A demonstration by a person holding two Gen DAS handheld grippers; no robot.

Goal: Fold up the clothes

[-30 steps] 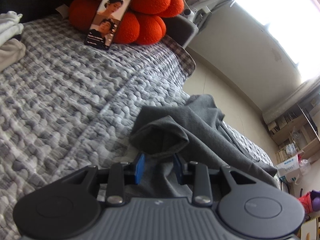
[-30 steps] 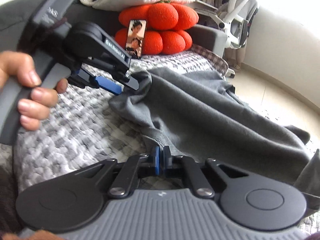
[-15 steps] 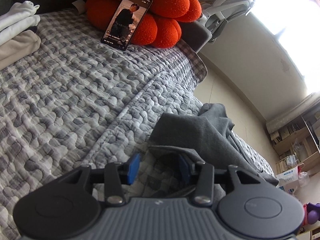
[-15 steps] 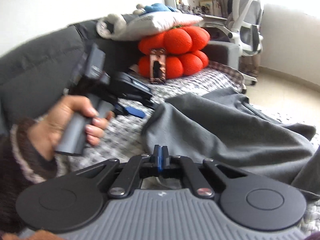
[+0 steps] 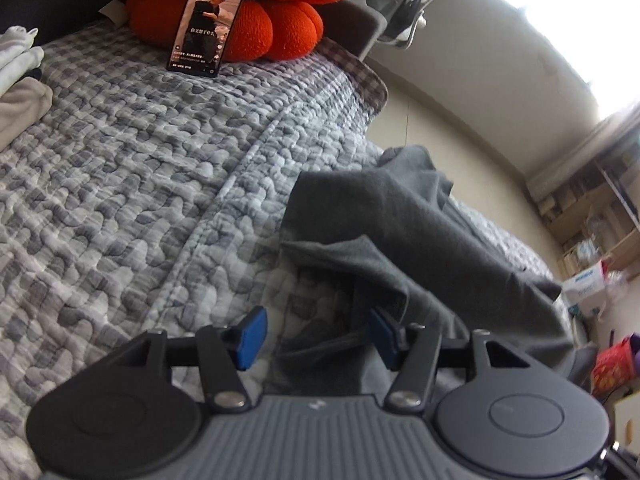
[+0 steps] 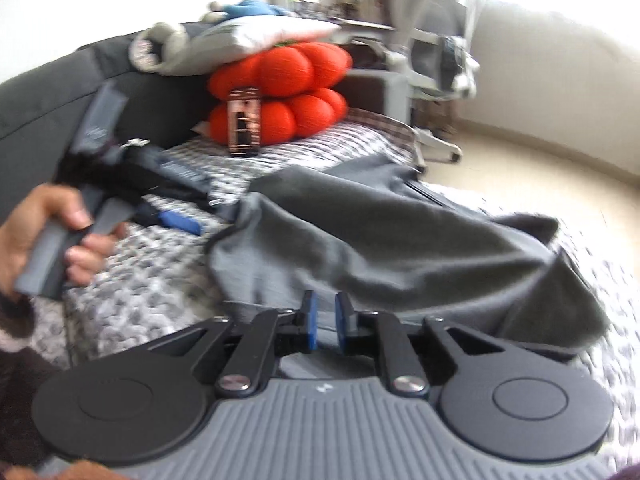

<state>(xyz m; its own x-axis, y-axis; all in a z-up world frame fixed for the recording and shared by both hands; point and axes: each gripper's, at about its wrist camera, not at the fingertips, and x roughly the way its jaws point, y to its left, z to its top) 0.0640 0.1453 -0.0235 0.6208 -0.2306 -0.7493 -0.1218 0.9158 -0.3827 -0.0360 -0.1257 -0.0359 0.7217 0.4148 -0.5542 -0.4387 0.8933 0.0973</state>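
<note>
The grey garment [image 5: 404, 236] lies on the quilt [image 5: 132, 184], bunched toward the bed's floor-side edge. In the left wrist view its nearest fold sits just ahead of the left gripper [image 5: 316, 336], with a loose edge hanging down between the 2 blue pads [image 5: 251, 336]. The pads do not press on it. These jaws have just been opening and now stand wide apart.

In the right wrist view the right gripper [image 6: 322, 320] hovers at the garment's [image 6: 380, 240] near hem. Its jaws have just been opening and show a narrow gap, with cloth seen behind it; the view is blurred, but the pads look clear of the fabric.

To the left of the garment the quilt is broad and bare up to the phone [image 5: 210, 20] leaning on the orange cushion [image 5: 280, 28]. Pale folded clothes [image 5: 20, 76] sit at the far left edge. On the right the bed ends and the floor [image 6: 540, 168] begins.

A hand [image 6: 44, 240] grips the left gripper's handle from the left, with the tool angled down toward the garment's upper corner. Both grippers tilt downward at the bed.
</note>
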